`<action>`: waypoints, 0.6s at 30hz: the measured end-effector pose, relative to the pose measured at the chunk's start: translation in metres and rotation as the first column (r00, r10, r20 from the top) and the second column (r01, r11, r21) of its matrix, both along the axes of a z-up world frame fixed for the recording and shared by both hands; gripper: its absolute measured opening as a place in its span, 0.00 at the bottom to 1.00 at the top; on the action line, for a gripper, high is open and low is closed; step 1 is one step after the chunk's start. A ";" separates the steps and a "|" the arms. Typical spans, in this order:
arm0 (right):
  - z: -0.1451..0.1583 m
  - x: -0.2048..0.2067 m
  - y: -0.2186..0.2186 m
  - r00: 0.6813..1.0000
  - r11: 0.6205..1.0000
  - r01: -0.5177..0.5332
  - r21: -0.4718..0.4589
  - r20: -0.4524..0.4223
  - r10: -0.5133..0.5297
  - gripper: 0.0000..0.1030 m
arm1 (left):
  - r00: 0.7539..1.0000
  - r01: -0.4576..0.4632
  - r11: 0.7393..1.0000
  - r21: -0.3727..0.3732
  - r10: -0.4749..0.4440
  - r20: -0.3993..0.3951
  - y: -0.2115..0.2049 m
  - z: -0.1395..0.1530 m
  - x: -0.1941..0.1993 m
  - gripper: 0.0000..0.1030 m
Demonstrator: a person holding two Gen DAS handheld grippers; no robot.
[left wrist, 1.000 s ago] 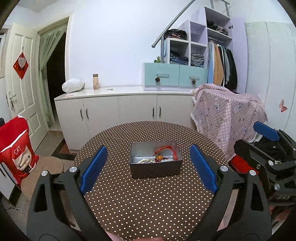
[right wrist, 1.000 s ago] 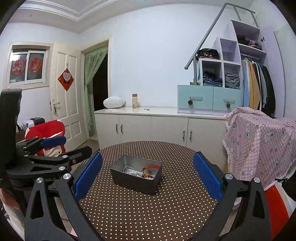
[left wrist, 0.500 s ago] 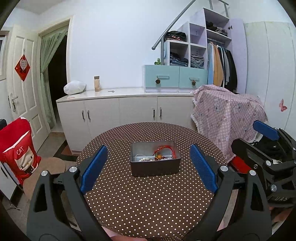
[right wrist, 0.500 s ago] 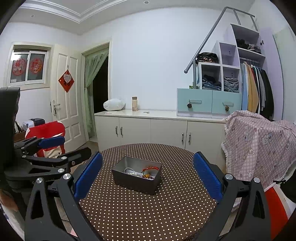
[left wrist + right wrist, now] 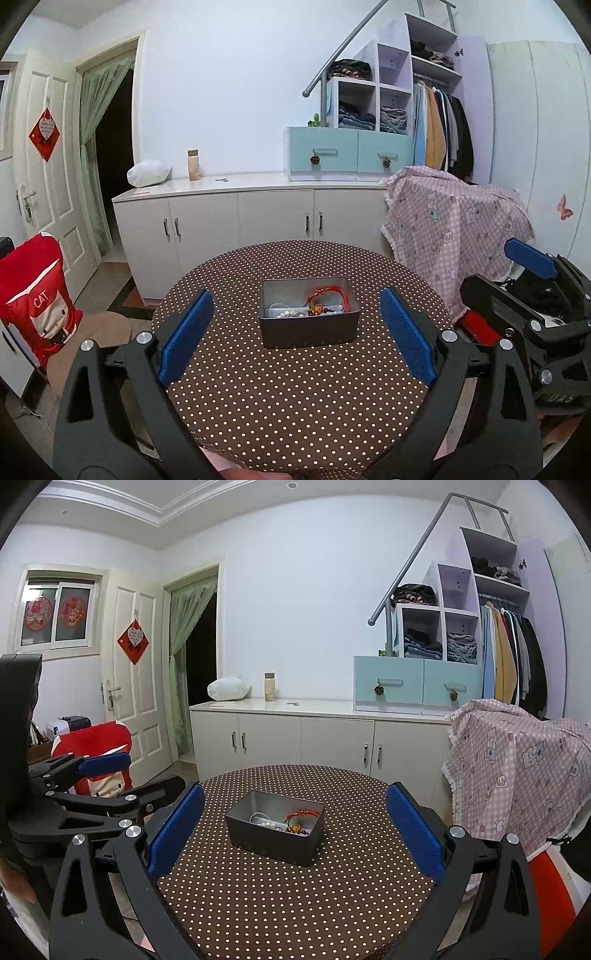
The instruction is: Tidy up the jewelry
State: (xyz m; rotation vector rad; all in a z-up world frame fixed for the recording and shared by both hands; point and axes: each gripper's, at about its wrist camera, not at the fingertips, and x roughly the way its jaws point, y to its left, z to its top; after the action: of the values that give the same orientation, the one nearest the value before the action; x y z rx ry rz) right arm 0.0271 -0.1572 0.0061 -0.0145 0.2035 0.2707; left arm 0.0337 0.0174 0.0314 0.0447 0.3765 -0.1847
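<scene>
I log a rectangular grey metal tin point(image 5: 309, 320) with tangled jewelry point(image 5: 318, 305), frame centre, on the dotted round tabletop point(image 5: 295, 387). Left tool point(image 5: 295, 334) and right tool point(image 5: 293, 829) gape empty. Only the right view shows the window point(image 5: 55, 609).

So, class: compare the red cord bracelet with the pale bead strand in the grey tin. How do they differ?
The red cord bracelet is thin cord, arched up against the tin's right side; the pale bead strand is round beads lying flat on the floor. The bracelet is vivid red, the strand whitish. Both lie inside the grey metal tin on the dotted table.
</scene>
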 end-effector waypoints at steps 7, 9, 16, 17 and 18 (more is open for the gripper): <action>0.001 0.003 -0.001 1.000 1.000 -0.003 0.002 -0.003 0.003 0.92 | 1.000 0.003 1.000 -0.002 -0.003 -0.003 0.000 -0.001 0.000 0.88; 0.001 0.004 0.000 1.000 1.000 -0.004 0.003 -0.006 0.004 0.92 | 1.000 0.005 1.000 0.000 -0.005 -0.008 0.000 -0.001 0.001 0.88; -0.001 0.006 0.002 1.000 1.000 -0.008 0.009 -0.014 0.008 0.92 | 1.000 0.000 1.000 -0.001 0.000 -0.022 -0.001 -0.002 0.002 0.88; -0.002 0.006 0.001 1.000 1.000 -0.008 0.010 -0.015 0.008 0.92 | 1.000 -0.002 1.000 0.000 0.002 -0.023 -0.001 -0.002 0.003 0.88; -0.002 0.007 0.001 1.000 1.000 -0.009 0.011 -0.016 0.009 0.92 | 1.000 -0.002 1.000 0.001 0.002 -0.025 0.000 -0.002 0.004 0.88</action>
State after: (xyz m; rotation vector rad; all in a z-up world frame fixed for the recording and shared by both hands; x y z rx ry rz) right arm 0.0337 -0.1557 0.0039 -0.0024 0.2177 0.2810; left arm 0.0373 0.0171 0.0292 0.0427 0.4017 -0.1832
